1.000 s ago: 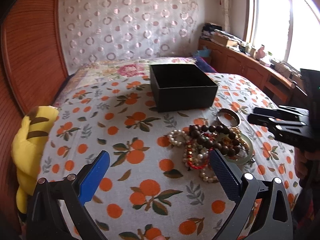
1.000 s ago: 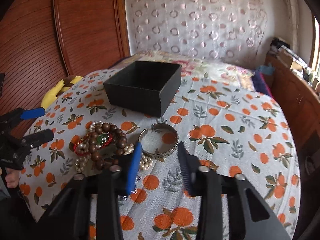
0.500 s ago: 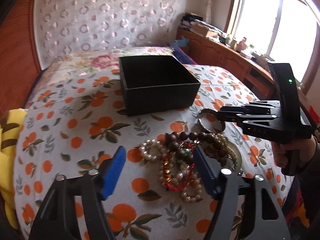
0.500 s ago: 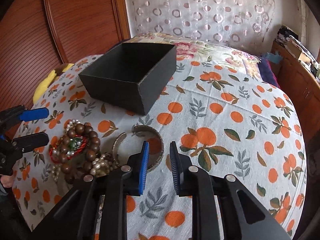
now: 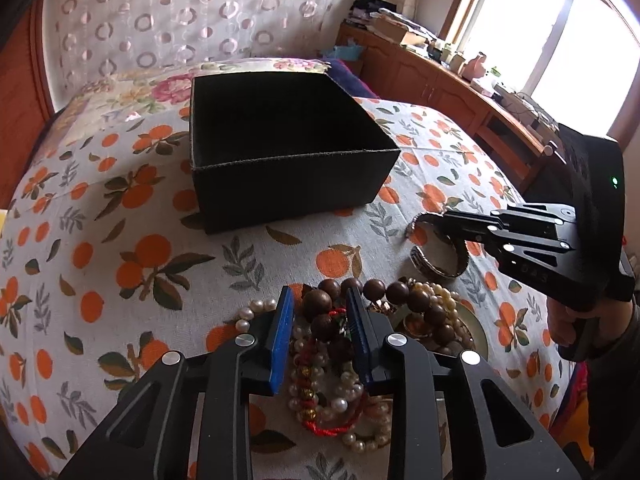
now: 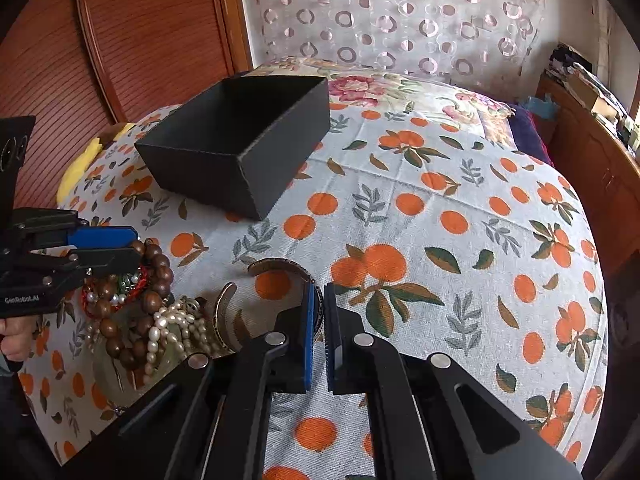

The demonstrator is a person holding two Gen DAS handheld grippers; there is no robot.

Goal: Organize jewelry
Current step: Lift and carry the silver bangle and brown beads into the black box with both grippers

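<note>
A pile of jewelry lies on the orange-print cloth: a brown wooden bead bracelet [image 5: 320,300] [image 6: 154,264], pearl strands [image 5: 336,400] [image 6: 168,328], a red cord bracelet [image 5: 324,428]. A silver cuff bangle [image 5: 436,264] [image 6: 276,266] lies beside it. My left gripper [image 5: 320,312] has closed around the brown bead bracelet; it also shows in the right wrist view [image 6: 120,244]. My right gripper [image 6: 319,308] is shut on the cuff bangle's rim; it also shows in the left wrist view [image 5: 452,220]. An open, empty black box [image 5: 280,148] [image 6: 240,140] stands behind the pile.
The cloth covers a bed. A wooden headboard [image 6: 140,32] rises at the left. A yellow plush [image 6: 86,160] lies by it. A wooden cabinet [image 5: 460,92] with clutter runs under the window.
Both grippers moved forward and down to the jewelry. The left jaws narrowed around the brown beads. The right jaws closed on the cuff bangle's rim.
</note>
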